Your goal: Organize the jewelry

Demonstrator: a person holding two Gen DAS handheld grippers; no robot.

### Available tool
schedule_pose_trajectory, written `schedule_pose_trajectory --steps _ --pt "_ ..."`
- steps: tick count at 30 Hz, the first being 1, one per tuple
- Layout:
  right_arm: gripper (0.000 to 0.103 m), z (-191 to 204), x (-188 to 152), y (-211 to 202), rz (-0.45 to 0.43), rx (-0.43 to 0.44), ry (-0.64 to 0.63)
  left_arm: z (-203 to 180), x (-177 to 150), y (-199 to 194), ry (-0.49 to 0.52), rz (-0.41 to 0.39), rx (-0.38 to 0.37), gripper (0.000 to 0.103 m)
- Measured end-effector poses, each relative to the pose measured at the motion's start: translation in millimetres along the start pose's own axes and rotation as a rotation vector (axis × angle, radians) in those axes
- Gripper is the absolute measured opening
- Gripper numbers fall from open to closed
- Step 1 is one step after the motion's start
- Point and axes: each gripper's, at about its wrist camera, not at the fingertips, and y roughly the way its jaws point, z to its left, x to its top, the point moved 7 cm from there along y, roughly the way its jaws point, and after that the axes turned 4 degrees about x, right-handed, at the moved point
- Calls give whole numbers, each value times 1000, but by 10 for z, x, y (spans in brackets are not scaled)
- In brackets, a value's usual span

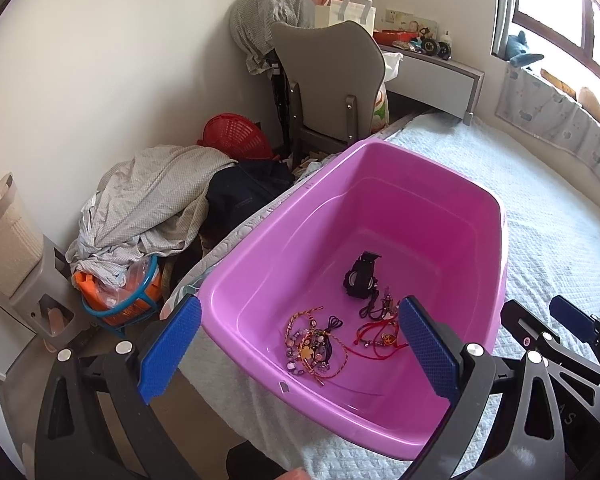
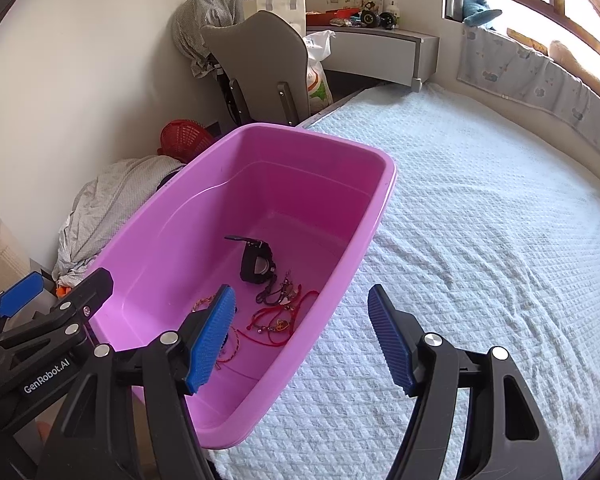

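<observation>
On the left, the left gripper (image 1: 300,348), black-framed with blue ribbed pads, is held above the near end of the pink plastic rectangular tub (image 1: 496,208); its jaws are spread wide and nothing is held between them. Within the tub, toward the near end, three clusters of jewelry can be counted. The first is a tangle of orange-and-red braided cord bracelets with beads (image 1: 314,344). The second is a heap of red string bracelets with a gold charm (image 1: 376,338). The third is one black strapped wristwatch (image 1: 360,278) with dark corded pieces touching its near side. The exact number of cords cannot be told.

Further right, the right gripper (image 2: 302,332) is held over the tub's rim and the pale blue quilted bedspread (image 2: 480,240), its jaws likewise wide apart and empty. No jewelry is seen on the bedspread.

All the jewelry already lies gathered in the tub. That fits either a finished collection or a pile awaiting sorting, and the step in hand cannot be settled.
</observation>
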Motion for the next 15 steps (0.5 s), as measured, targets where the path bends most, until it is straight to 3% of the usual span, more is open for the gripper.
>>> schedule_pose_trajectory --steps 15 --pt "66 16 15 -90 -11 -24 -9 16 1 -24 -3 7 -6 97"
